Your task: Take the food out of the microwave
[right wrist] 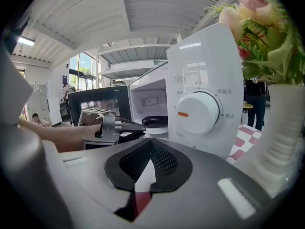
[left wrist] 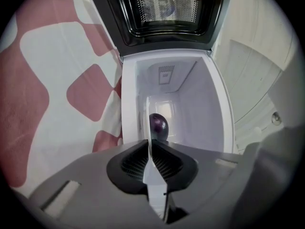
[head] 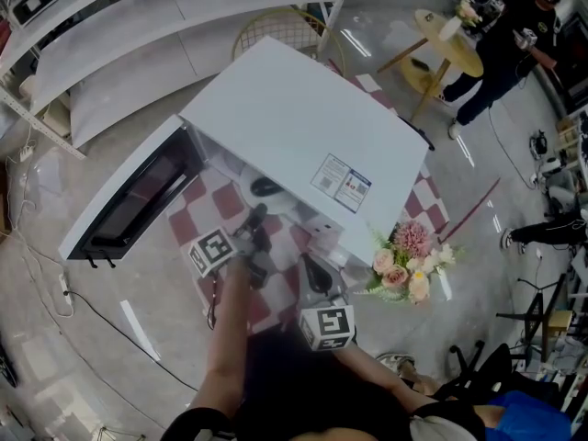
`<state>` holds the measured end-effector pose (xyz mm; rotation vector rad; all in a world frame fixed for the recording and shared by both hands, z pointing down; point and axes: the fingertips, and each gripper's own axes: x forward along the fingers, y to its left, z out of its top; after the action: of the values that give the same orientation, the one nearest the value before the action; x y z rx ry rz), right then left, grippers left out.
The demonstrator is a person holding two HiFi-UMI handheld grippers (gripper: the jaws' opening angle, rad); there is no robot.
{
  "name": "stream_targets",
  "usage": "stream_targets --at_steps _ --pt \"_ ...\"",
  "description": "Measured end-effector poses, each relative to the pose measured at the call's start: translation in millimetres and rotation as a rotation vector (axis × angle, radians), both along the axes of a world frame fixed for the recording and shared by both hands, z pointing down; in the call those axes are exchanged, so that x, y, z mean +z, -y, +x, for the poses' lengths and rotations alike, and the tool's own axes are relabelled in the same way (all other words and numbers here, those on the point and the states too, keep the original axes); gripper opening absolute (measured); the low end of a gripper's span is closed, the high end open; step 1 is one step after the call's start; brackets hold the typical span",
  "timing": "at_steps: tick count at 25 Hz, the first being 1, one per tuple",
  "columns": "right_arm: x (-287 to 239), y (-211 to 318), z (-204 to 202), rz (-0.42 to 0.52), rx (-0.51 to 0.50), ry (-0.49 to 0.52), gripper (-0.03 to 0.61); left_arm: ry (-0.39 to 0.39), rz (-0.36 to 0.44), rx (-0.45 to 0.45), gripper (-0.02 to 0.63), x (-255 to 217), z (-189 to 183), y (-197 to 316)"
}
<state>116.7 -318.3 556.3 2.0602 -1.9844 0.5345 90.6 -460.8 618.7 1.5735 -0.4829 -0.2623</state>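
A white microwave (head: 303, 127) stands on a red-and-white checked cloth with its door (head: 138, 191) swung open to the left. Inside it a dark purple eggplant (left wrist: 158, 127) lies on a white plate (left wrist: 148, 109). My left gripper (left wrist: 150, 144) reaches into the opening and is shut on the plate's near rim. The right gripper view shows the same grip from the side: left gripper (right wrist: 128, 128), eggplant (right wrist: 155, 120). My right gripper (right wrist: 151, 144) is shut on nothing, held in front of the control panel and its dial (right wrist: 198, 111).
A bunch of pink flowers (head: 409, 260) in a white vase (right wrist: 281, 142) stands at the microwave's right front corner, close to my right gripper (head: 312, 269). A person (head: 505, 35) stands by a round yellow table at the far right. Cables run across the floor on the left.
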Motion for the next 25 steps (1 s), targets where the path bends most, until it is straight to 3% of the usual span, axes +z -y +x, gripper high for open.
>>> stream_targets --at_steps 25 --pt "2.8 -0.4 -1.6 -0.004 -0.005 -0.003 0.0 -0.039 -0.045 -0.037 0.023 -0.9 -9.8 -0.8"
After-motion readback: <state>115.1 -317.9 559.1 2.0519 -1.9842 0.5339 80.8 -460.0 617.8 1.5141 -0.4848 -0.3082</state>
